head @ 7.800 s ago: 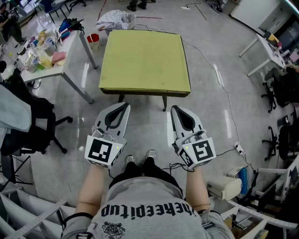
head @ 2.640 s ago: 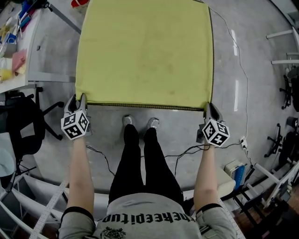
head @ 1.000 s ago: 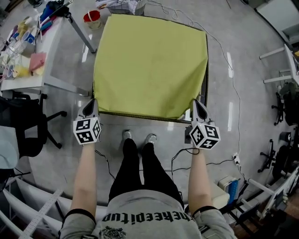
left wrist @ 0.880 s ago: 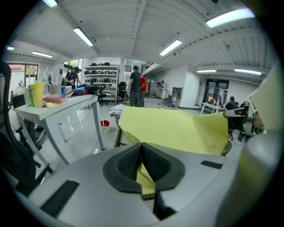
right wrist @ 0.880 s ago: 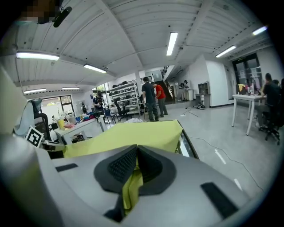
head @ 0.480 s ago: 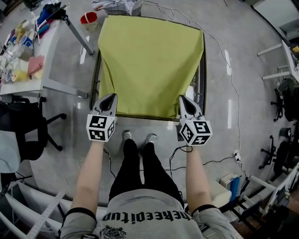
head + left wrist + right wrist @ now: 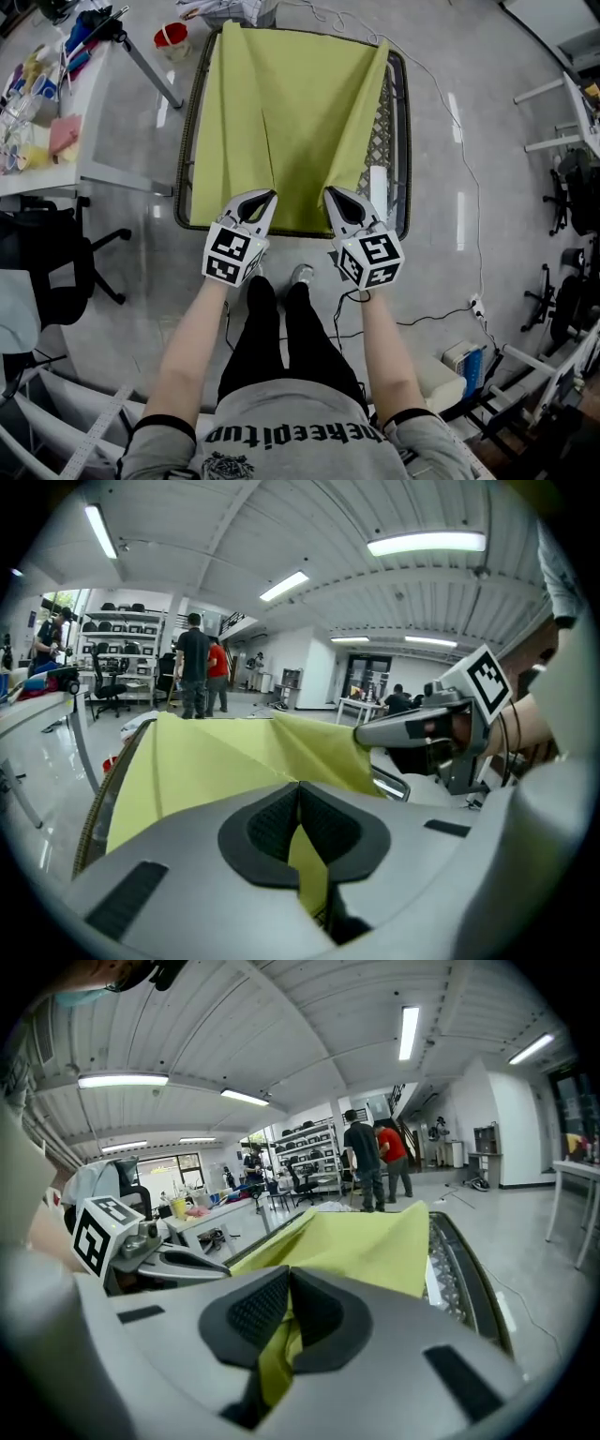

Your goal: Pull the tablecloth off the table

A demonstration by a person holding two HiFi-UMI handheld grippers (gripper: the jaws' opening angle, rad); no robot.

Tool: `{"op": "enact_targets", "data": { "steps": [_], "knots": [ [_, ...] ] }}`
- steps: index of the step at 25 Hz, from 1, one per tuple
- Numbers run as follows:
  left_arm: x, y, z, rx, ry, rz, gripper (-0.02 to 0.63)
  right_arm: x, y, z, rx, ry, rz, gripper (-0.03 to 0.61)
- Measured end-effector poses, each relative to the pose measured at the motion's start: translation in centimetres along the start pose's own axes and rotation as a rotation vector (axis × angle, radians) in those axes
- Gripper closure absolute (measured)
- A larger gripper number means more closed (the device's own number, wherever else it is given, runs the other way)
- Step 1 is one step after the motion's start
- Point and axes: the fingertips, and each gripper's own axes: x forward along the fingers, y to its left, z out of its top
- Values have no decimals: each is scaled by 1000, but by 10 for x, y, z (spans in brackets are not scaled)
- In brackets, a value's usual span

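Novice: Grip at that moment, sound?
Coach: Found both sound. Saw the left gripper [image 7: 267, 195] shut tight on the near hem of the tablecloth [image 7: 281, 103], a yellow fold pinched between its pads; saw the right gripper [image 7: 329, 191] clamped on the same hem, just beside the left.
Novice: And the cloth itself?
Coach: Stretched ahead of both claws, gathered into ridges toward them, mostly on the table [image 7: 406, 141], with bare woven top showing ahead and outward of the right claw.
Novice: Best way to finish the pull?
Coach: Judged it thus: needed one low, even draw straight back, hands level together, grip never eased until the far hem cleared the near rim. Risked a snag on the weave otherwise.
Novice: Room to step back?
Coach: Noted glossy grey floor [image 7: 487, 187] all round, a cluttered white desk [image 7: 103, 131] and a black chair [image 7: 56, 253] out past the left claw, people [image 7: 197, 658] standing far ahead.
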Motion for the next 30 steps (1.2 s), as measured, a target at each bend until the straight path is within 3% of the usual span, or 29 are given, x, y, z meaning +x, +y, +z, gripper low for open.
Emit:
{"op": "enact_targets", "data": {
  "steps": [8, 15, 23, 26, 28, 30],
  "knots": [
    [12, -41, -24, 55, 71, -120, 598, 10, 38, -27, -74, 106, 142, 565],
    [12, -58, -62, 109, 186, -165, 598, 9, 44, -58, -61, 195, 187, 564],
    [9, -45, -59, 62, 141, -81, 597, 14, 45, -82, -20, 252, 183, 563],
    [5, -46, -60, 59, 119, -88, 594, 19, 50, -94, -14, 288, 193, 560],
    [3, -48, -61, 54, 108, -108, 551, 20, 55, -101, -6, 305, 211, 503],
    [0, -47, -63, 36, 102, -120, 504, 18, 58, -105, 5, 310, 219, 491]
  ]
}}
